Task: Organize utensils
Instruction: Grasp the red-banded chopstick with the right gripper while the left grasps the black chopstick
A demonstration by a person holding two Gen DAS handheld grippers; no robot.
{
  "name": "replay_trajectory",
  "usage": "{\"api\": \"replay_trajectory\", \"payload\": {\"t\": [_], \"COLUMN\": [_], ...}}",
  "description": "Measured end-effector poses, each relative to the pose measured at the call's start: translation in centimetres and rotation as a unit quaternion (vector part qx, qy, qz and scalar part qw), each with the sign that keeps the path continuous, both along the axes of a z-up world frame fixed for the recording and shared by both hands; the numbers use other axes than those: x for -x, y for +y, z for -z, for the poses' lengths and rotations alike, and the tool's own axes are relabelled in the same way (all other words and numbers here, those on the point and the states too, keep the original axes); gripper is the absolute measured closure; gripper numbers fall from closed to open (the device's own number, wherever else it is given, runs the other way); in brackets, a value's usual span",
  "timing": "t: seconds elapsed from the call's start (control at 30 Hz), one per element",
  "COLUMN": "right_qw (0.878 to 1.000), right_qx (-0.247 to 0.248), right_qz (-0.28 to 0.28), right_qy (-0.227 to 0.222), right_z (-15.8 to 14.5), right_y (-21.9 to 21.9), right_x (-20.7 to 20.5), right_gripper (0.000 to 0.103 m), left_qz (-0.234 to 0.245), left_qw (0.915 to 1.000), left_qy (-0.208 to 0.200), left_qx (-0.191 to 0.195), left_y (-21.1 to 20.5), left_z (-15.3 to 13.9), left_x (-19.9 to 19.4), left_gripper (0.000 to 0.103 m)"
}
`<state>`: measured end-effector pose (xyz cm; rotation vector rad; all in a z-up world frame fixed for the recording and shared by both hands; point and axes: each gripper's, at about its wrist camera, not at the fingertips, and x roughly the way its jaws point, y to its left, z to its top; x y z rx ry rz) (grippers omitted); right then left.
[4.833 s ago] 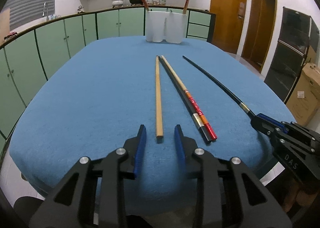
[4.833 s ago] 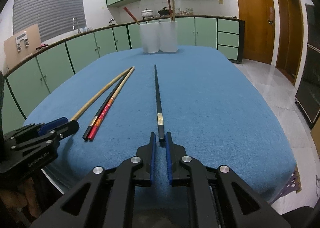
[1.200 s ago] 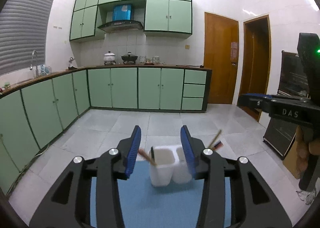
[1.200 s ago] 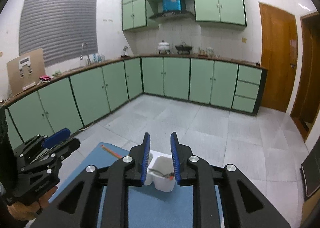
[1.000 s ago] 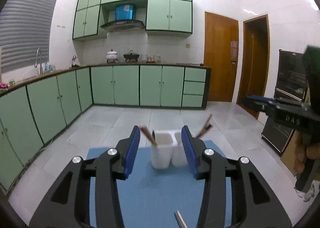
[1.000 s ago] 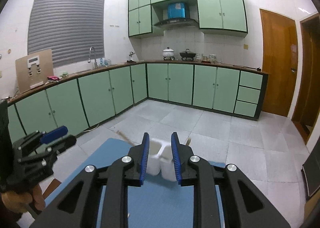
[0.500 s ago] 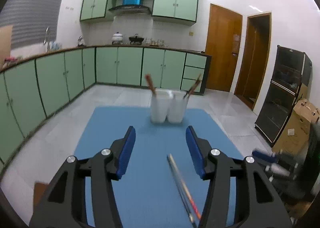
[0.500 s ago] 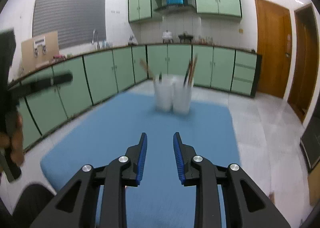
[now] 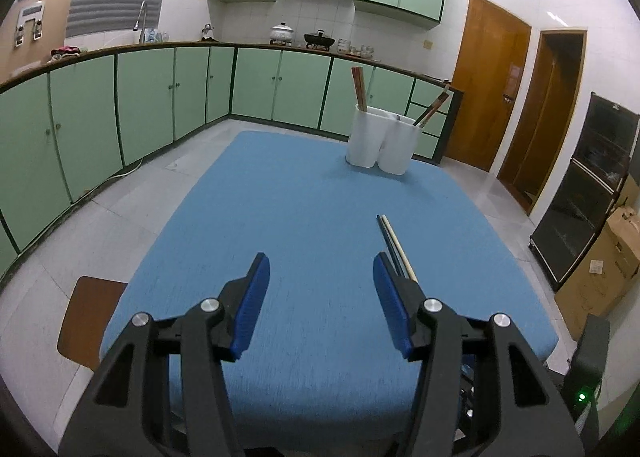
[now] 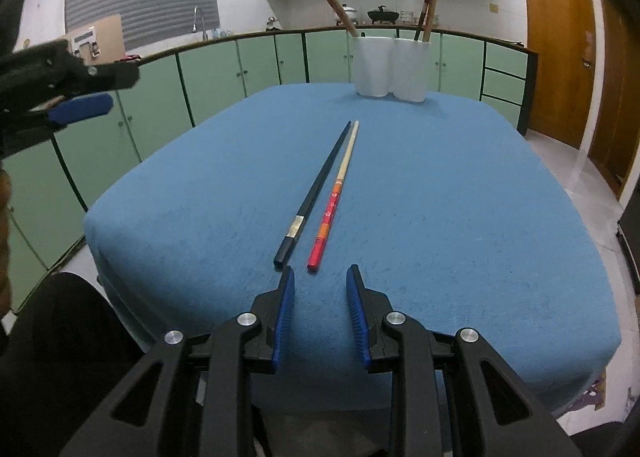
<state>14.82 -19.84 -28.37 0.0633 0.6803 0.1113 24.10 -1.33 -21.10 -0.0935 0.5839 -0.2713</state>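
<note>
Two chopsticks left on the blue desk [image 10: 460, 217], side by side and nearly touching: a black chopstick [image 10: 316, 189] and a red-and-cream chopstick [image 10: 334, 197]. Their butt ends point at you; their tips aim toward the white twin holder [image 10: 390, 69] at the far edge, which already has sticks standing in both cups.

Your right claw [image 10: 320, 297] hangs just short of the butt ends, jaws parted a little, nothing between them. Your left claw [image 9: 320, 297] stands wider, its jaws having just opened further, also empty, with the pair off to its right, partly hidden behind its right-hand finger.

Handling, as a judgement: both sticks are light, stiff and thin, likely slick on the lacquered parts. They lie flat on soft cloth, so the pads have little to bite. Take each one near the thick butt end, across its width. Because they lie so close, a narrow opening matters, or you may nudge or pinch both at once.
</note>
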Motion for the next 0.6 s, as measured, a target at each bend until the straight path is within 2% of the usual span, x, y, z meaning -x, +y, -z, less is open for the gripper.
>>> {"api": "replay_trajectory", "payload": {"t": [0.23,0.3,0.6], "right_qw": [1.0,1.0,0.993], "right_qx": [0.008,0.013,-0.015], "right_qz": [0.005,0.012,0.116], "right_qy": [-0.009,-0.009,-0.006], "right_z": [0.2,0.3,0.4], "right_y": [0.0,-0.5,-6.9], "right_x": [-1.4,-1.6,-0.9], "right_gripper": [0.078,0.096,0.097], "left_qz": [0.006,0.006,0.04], "left_qw": [0.9999,0.9997,0.9981], "left_qy": [0.015,0.022,0.044], "left_qx": [-0.003,-0.003,-0.012], "left_y": [-0.1,-0.5,-5.4], "left_z": [1.6,2.2,5.3], "left_x": [0.6,0.8,1.4], "left_gripper": [0.05,0.05,0.05]}}
